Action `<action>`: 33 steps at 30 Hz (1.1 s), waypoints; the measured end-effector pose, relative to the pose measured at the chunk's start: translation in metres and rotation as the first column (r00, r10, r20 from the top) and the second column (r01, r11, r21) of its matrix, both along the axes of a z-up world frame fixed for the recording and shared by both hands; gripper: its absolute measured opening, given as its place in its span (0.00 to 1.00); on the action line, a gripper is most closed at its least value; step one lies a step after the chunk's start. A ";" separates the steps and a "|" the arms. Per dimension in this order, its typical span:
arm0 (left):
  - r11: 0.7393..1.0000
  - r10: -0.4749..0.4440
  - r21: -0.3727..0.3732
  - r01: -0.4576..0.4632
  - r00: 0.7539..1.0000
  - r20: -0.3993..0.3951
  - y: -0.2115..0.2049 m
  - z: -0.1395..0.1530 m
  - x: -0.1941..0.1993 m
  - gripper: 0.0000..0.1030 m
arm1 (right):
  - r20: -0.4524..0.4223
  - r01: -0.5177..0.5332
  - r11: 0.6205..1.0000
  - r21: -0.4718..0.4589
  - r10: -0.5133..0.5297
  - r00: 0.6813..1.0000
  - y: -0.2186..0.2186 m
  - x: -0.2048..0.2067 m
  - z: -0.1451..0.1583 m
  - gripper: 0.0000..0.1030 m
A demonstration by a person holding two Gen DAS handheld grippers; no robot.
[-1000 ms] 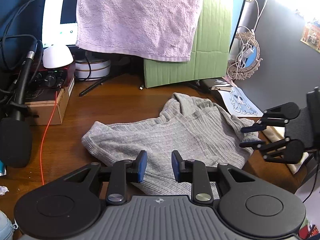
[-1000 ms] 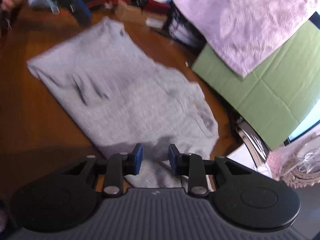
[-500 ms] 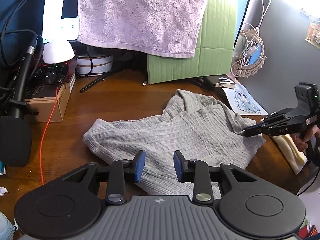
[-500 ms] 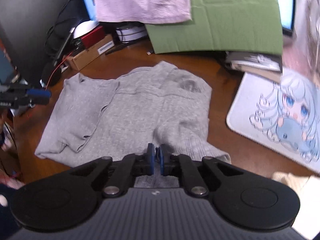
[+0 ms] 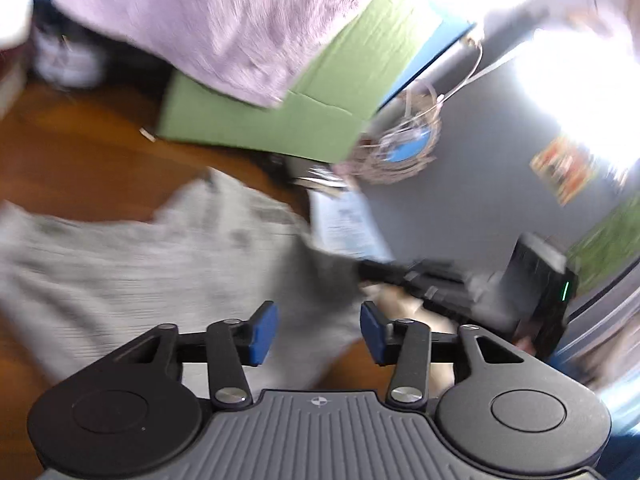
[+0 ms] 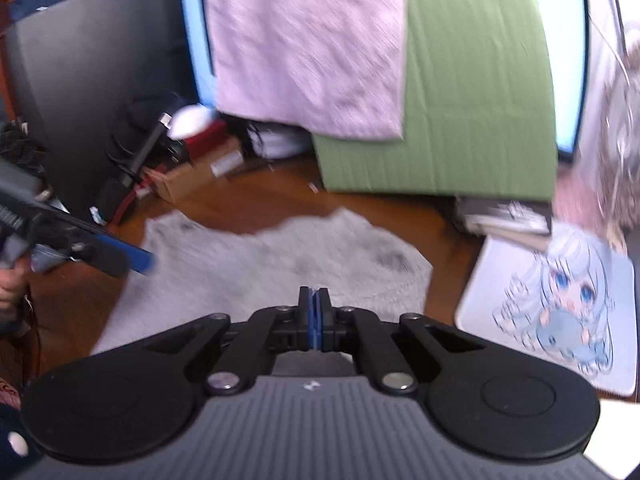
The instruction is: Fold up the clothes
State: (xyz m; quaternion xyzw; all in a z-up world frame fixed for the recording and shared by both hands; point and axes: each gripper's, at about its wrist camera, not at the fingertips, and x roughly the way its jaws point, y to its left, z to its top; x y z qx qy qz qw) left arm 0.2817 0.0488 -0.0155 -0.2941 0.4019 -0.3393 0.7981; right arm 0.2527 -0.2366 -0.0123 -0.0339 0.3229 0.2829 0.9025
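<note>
The left claw [image 5: 316, 330] hangs spread wide with nothing between its blue pads [image 5: 262, 330], poised over the near edge of the grey ribbed top [image 5: 160, 264] — one garment, lying crumpled on the brown wooden surface [image 5: 80, 160]. The right claw [image 6: 314, 320] is pressed tight together; its tips sit right at the cloth's near hem, but whether fabric is pinched there I cannot tell. One lilac towel [image 6: 304, 44] drapes over one green cardboard sheet [image 6: 476, 92] — and one illustrated mat [image 6: 560, 304] lies to the right.

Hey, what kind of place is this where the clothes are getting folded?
Probably a home computer desk: a wooden desktop, a lit monitor behind green cardboard, a microphone, and an anime mouse pad.
</note>
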 end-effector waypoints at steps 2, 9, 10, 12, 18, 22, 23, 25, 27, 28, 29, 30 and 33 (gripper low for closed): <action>0.998 -0.002 -0.060 -0.003 0.997 -0.082 -0.009 -0.009 0.019 0.45 | 0.027 -0.018 1.000 0.007 0.018 0.999 0.011 -0.007 0.007 0.02; 0.985 0.002 -0.160 -0.058 0.944 -0.331 -0.020 -0.045 0.058 0.45 | 0.137 -0.001 0.997 -0.076 0.011 0.991 0.039 -0.025 0.004 0.02; 0.982 0.004 -0.173 -0.069 0.936 -0.352 -0.020 -0.048 0.061 0.45 | 0.149 -0.003 0.996 -0.088 0.016 0.989 0.041 -0.027 0.002 0.02; 0.980 0.002 -0.186 -0.074 0.933 -0.359 -0.022 -0.049 0.064 0.45 | 0.154 -0.011 0.995 -0.096 0.026 0.988 0.044 -0.029 -0.003 0.02; 0.984 -0.037 -0.176 -0.035 0.920 -0.389 -0.035 -0.057 0.073 0.39 | 0.181 -0.014 0.993 -0.121 0.036 0.983 0.053 -0.033 -0.013 0.02; 0.982 -0.044 -0.186 -0.027 0.928 -0.370 -0.041 -0.058 0.073 0.03 | 0.175 -0.001 0.994 -0.108 0.020 0.984 0.052 -0.039 -0.018 0.02; 0.984 -0.043 -0.178 -0.023 0.932 -0.359 -0.042 -0.055 0.073 0.03 | 0.182 0.006 0.995 -0.102 0.013 0.983 0.051 -0.042 -0.019 0.08; 0.987 -0.040 -0.159 -0.015 0.939 -0.341 -0.042 -0.048 0.074 0.03 | 0.206 0.043 0.994 -0.105 -0.021 0.978 0.040 -0.052 -0.016 0.26; 0.989 -0.037 -0.148 -0.013 0.944 -0.327 -0.041 -0.044 0.075 0.03 | 0.222 0.103 0.989 -0.108 -0.077 0.972 0.021 -0.064 -0.011 0.35; 0.989 -0.035 -0.144 -0.012 0.946 -0.321 -0.040 -0.042 0.075 0.03 | 0.215 0.140 0.983 -0.118 -0.112 0.970 0.012 -0.068 -0.011 0.36; 0.990 -0.033 -0.140 -0.012 0.948 -0.316 -0.039 -0.041 0.076 0.03 | 0.207 0.177 0.976 -0.130 -0.148 0.967 0.002 -0.071 -0.010 0.39; 0.991 -0.031 -0.136 -0.012 0.950 -0.310 -0.038 -0.039 0.077 0.03 | 0.195 0.224 0.965 -0.137 -0.196 0.961 -0.008 -0.074 -0.012 0.41; 0.992 -0.026 -0.124 -0.011 0.956 -0.292 -0.035 -0.034 0.079 0.03 | 0.118 0.354 0.932 -0.071 -0.345 0.931 -0.037 -0.073 -0.019 0.46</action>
